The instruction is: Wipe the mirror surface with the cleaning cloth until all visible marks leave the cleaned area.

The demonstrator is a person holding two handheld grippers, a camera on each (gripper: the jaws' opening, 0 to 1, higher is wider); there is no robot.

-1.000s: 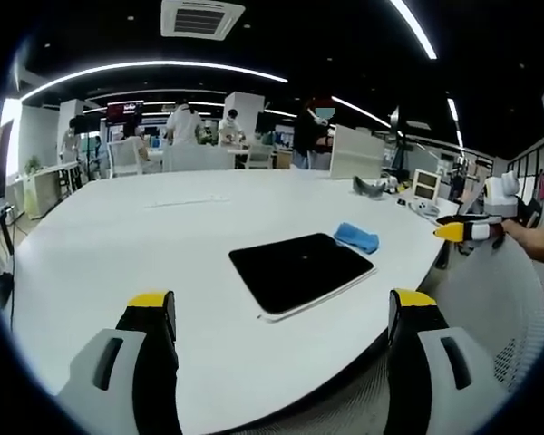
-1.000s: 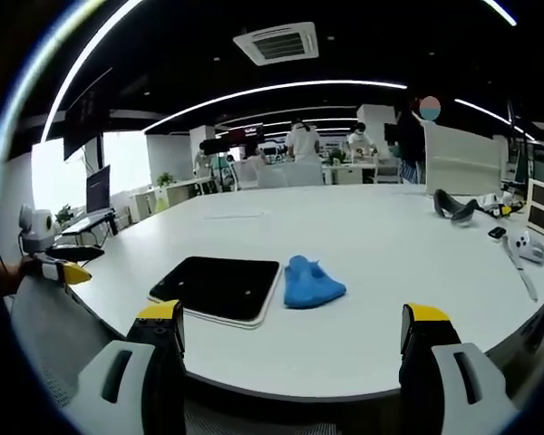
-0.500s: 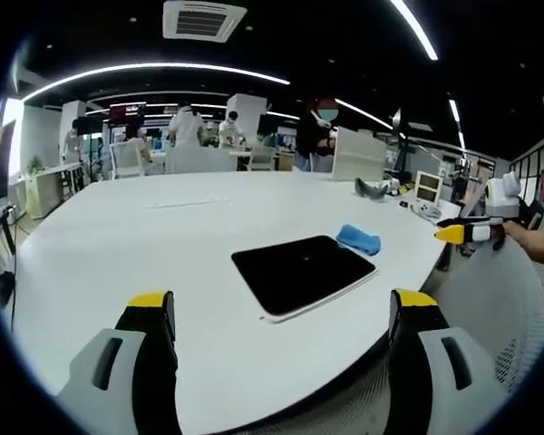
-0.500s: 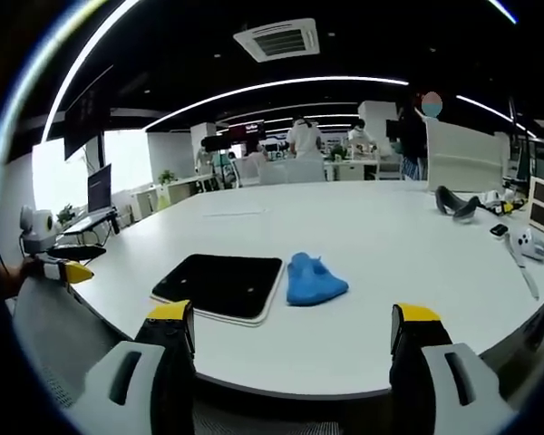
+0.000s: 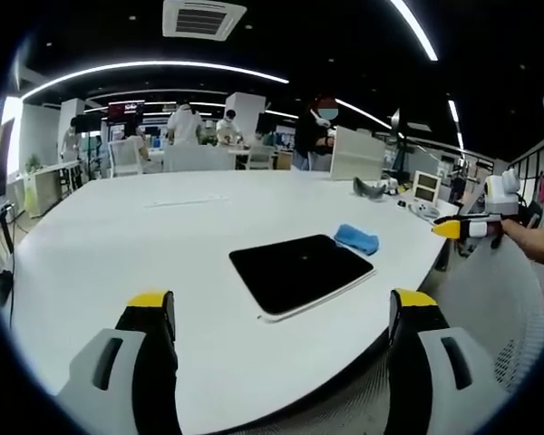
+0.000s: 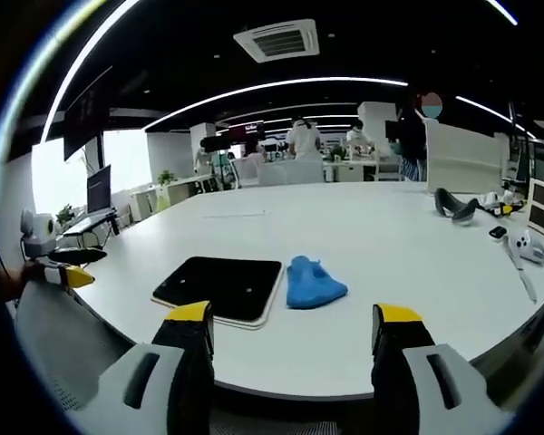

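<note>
A dark rectangular mirror (image 5: 301, 272) with a white edge lies flat near the white table's rim, and a crumpled blue cleaning cloth (image 5: 356, 238) rests just beyond its far corner. My left gripper (image 5: 281, 304) hangs open short of the table edge, nothing between its jaws. The right gripper (image 5: 467, 228) comes in from the right, held by a hand, off the table. In the right gripper view the mirror (image 6: 222, 279) and cloth (image 6: 315, 281) sit side by side, touching or nearly so. My right gripper (image 6: 294, 317) is open and empty before the table edge. The left gripper (image 6: 59, 272) pokes in at the left.
A big white table (image 6: 390, 236) carries a dark headset-like item (image 6: 458, 204) and white controllers (image 6: 526, 245) at the far right. A grey mesh chair back (image 5: 490, 308) stands by the table rim. Several people work at desks in the background.
The right gripper's jaws have drawn closer together while staying open. The left gripper, mirror and cloth have not moved.
</note>
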